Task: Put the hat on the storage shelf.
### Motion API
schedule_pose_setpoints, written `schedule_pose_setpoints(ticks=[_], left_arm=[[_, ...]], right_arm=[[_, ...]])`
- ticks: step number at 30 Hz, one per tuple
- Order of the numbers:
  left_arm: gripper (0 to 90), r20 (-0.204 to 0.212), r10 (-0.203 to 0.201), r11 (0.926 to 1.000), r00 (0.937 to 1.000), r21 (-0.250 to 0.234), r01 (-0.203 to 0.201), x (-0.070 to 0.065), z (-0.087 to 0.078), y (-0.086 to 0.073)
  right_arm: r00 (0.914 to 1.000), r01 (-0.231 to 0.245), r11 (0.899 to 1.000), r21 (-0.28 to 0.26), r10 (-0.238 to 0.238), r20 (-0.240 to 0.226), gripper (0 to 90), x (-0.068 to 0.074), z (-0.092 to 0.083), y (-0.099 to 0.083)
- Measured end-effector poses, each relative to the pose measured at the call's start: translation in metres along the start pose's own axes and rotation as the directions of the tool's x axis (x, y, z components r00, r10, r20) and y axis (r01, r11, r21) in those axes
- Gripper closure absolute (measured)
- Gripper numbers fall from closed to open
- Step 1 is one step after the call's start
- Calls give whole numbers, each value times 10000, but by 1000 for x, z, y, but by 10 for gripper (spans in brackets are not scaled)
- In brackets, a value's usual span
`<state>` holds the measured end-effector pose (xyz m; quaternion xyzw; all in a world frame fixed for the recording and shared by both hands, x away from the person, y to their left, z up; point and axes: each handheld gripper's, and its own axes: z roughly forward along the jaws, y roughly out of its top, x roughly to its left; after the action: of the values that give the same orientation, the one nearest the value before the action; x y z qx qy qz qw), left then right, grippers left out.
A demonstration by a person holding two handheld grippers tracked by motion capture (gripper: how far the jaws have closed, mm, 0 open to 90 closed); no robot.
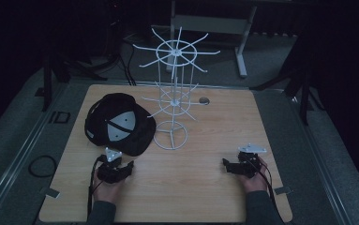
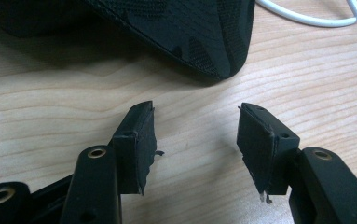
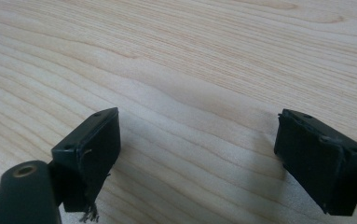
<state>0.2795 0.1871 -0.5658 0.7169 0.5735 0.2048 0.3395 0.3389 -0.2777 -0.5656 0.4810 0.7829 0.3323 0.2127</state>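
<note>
A black cap (image 1: 119,123) with a grey panel on top lies on the left half of the wooden table (image 1: 205,140). Its brim (image 2: 199,37) reaches into the left gripper view, just ahead of my jaws. My left gripper (image 1: 131,166) rests low over the table a short way in front of the cap, open and empty (image 2: 195,140). A white wire display rack (image 1: 175,89) with radiating hooks stands at mid-table beside the cap. My right gripper (image 1: 225,164) sits near the right front of the table, open, with bare wood between its fingers (image 3: 198,154).
The rack's ring base (image 1: 170,135) touches the table right of the cap; part of it appears in the left gripper view (image 2: 316,16). A small round hole (image 1: 204,101) sits near the far edge. Dark stands and cables surround the table.
</note>
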Motion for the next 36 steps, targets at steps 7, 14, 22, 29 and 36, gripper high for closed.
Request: schedule_pose_setpoints(ticks=[7, 14, 22, 29, 36], left_arm=[[464, -115, -42, 9999, 9999, -118, 41, 2, 2, 0], [454, -149, 14, 10000, 9999, -51, -14, 2, 3, 2], [433, -278, -92, 9999, 9996, -79, 90, 2, 8, 6], [421, -316, -179, 9998, 9993, -104, 175, 1, 10, 8], [413, -295, -274, 9995, 9992, -167, 269, 1, 13, 10]], right_arm=[[10000, -4, 10000, 4, 4, -1, 141, 0, 0, 0], [10000, -6, 10000, 3, 6, -2, 141, 0, 0, 0], [10000, -16, 10000, 6, 16, 8, 138, 0, 0, 0], [9999, -68, 10000, 63, 67, 83, 111, 0, 1, 0], [9999, -93, 9999, 78, 92, 94, 108, 1, 1, 1]])
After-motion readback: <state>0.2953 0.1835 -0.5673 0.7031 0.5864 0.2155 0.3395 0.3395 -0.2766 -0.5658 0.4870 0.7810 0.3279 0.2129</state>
